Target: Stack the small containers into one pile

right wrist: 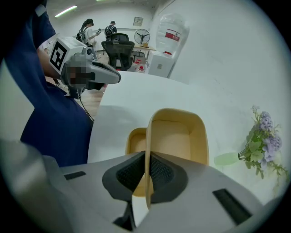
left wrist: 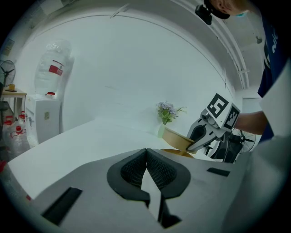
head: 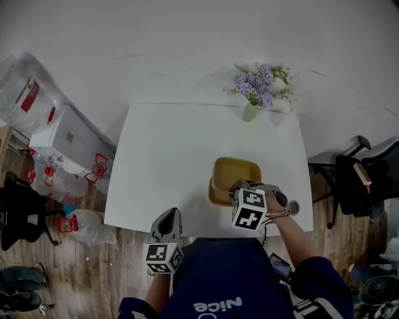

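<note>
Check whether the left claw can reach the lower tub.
Probably: only bare table separates the left claw from the lower tub. But that claw is shut, and the right claw holds the other tub partly over it.

1. Setting: an office room is indicated.
2. Black swivel chairs (right wrist: 119, 52) are placed on wood-plank flooring (head: 81, 261).
3. A white water dispenser (head: 65, 137) topped by a jug (right wrist: 172, 32) is kept by the wall, with spare water bottles (head: 53, 177) stored beside it.
4. A white bench (head: 162, 162) bearing a vase of flowers (head: 259, 87) is set against a plain white wall.
5. A fan (right wrist: 142, 35) and ceiling strip lighting (right wrist: 66, 11) are seen behind.
</note>
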Motion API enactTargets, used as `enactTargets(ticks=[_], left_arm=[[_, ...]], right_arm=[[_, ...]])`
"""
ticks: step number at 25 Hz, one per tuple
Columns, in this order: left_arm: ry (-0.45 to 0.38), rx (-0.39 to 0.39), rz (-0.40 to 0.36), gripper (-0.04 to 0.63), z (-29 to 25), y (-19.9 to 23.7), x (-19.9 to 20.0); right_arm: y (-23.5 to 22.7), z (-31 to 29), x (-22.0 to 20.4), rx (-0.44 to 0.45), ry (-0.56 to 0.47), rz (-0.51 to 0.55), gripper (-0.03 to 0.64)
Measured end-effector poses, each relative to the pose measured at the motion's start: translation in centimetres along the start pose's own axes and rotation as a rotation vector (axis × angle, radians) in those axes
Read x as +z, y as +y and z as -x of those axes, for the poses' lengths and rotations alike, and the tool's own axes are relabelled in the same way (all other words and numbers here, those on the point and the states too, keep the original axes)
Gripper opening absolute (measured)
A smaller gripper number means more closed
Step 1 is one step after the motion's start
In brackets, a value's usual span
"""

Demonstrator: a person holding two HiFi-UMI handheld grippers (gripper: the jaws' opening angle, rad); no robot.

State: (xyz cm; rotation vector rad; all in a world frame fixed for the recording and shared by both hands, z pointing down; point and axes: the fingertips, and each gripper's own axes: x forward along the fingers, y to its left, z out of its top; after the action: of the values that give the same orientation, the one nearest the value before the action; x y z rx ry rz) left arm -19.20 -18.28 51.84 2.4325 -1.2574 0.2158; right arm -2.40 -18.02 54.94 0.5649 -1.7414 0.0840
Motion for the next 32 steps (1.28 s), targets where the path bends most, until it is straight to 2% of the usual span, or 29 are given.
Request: enactTargets(ticks=[9,15,20,32], left_arm=[[0.018,-0.003,-0.002,0.018,0.4,-0.2,-0.9],[0.023,0.026,0.008,0.018,1.1,0.6,-1.4],[0.028,0.057,0.031,0.018,1.5,1.8,-1.9],[0.046,0.08,0.047,0.018,1.6,2.6,-2.3]], right_arm=[[3.1,-0.9,-1.2,0.024,0.017,0.005,0.054],[3.7,-1.6,-1.3,0.034,0.02,-0.017,0.054],[4.2,-2.2,-1.1,0.037,0.041,0.02,0.054],[3.9,-3.3,-1.0,0.045,0.055,-0.029,0.054]])
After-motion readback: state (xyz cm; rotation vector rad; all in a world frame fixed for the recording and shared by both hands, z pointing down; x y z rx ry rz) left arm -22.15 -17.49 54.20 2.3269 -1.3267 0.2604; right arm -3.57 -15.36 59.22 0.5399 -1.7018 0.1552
